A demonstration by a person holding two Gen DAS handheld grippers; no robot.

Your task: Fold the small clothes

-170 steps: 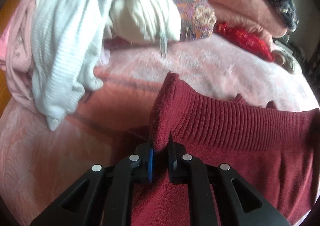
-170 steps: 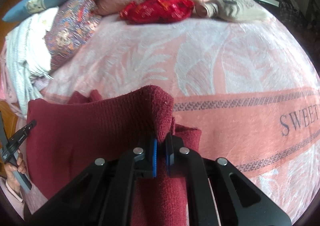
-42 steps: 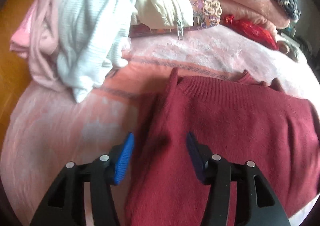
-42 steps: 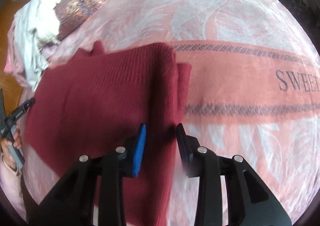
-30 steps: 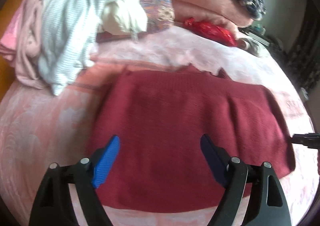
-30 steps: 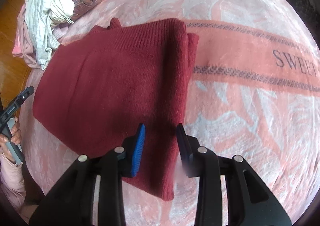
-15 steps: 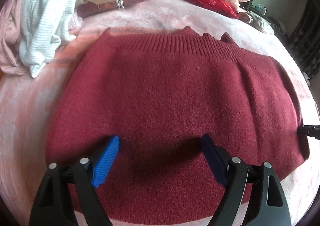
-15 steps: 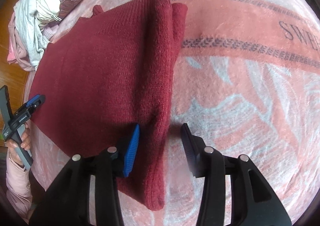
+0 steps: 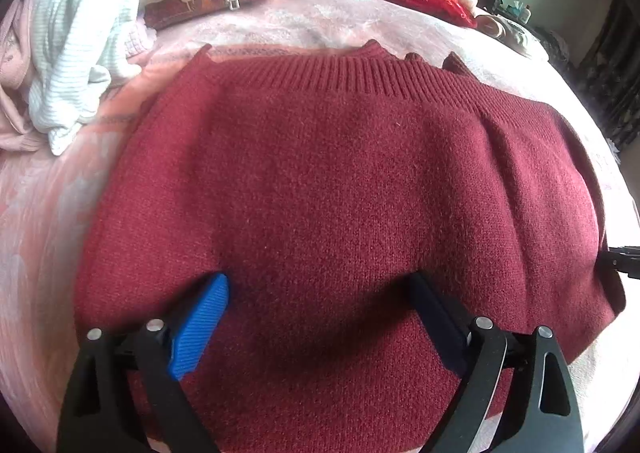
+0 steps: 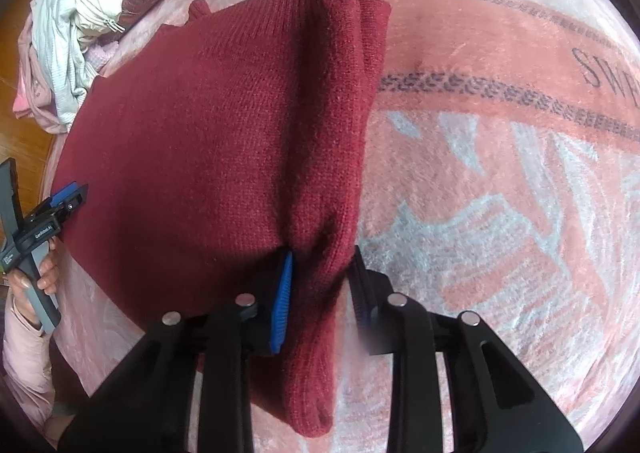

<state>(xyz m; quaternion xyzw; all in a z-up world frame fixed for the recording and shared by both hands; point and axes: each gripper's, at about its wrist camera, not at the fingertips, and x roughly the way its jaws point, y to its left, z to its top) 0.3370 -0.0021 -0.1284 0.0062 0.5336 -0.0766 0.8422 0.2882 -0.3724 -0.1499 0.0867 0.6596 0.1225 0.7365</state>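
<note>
Right wrist view shows the right gripper (image 10: 320,273) lowered onto the right-hand folded edge of the dark red knitted sweater (image 10: 208,125), its jaws having just been closing, so that a ridge of the doubled knit now stands bunched between the blue pad and the black one; a second ago those jaws hung apart above the same edge with nothing pinched. The pads look to be pressing the fold, though how firm the grip is cannot be judged. Left wrist view has the left gripper (image 9: 320,301) spread wide, its jaws having just been opening further, both fingers resting down on the near part of the sweater (image 9: 340,181) with flat cloth between them and nothing taken up; earlier it hovered higher over the garment and it has since come down onto it. The sweater lies flat on the pink patterned blanket (image 10: 500,193), toward its left edge, ribbed band at the far side, sleeves already turned in. A heap of pale striped and cream clothes (image 9: 80,25) sits at the blanket's far left corner, well apart from the work. My reading is that the laying-flat step is over and the next fold is starting: the right side is gripped first, while the left, open as it is, has no purchase yet and would need to close on an edge before both can lift together
</note>
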